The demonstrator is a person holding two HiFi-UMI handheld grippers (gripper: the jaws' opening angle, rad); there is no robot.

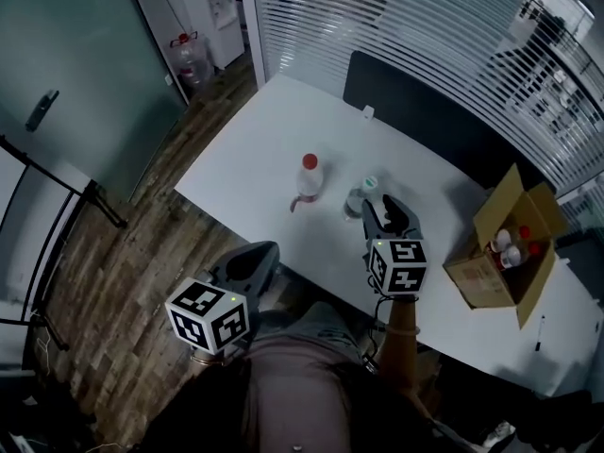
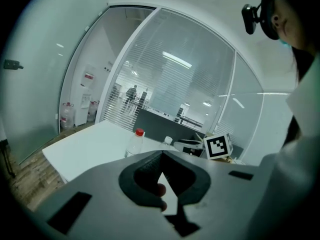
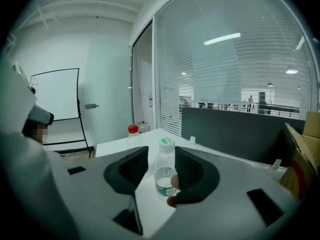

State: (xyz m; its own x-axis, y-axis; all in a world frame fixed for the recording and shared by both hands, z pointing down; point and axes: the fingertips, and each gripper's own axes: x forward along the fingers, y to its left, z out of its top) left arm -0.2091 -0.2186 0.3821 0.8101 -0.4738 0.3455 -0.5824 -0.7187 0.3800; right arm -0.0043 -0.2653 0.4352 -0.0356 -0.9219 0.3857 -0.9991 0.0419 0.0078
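Centre frame, our right gripper point(image 3: 161, 153) stands wide around a green-capped bottle point(image 3: 164, 173), its label too blurred to read; our left gripper point(image 2: 161, 154), lower centre, is closed on nothing

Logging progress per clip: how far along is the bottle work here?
Looks done: the open brown cardboard box holds several red-capped bottles. In hand: the right gripper has its jaws apart around the small clear green-capped bottle, upright on the white table, not yet clamped. Remaining: the clear red-capped bottle stands untouched on the table; the left gripper, jaws together and empty, hangs off the table's near edge.
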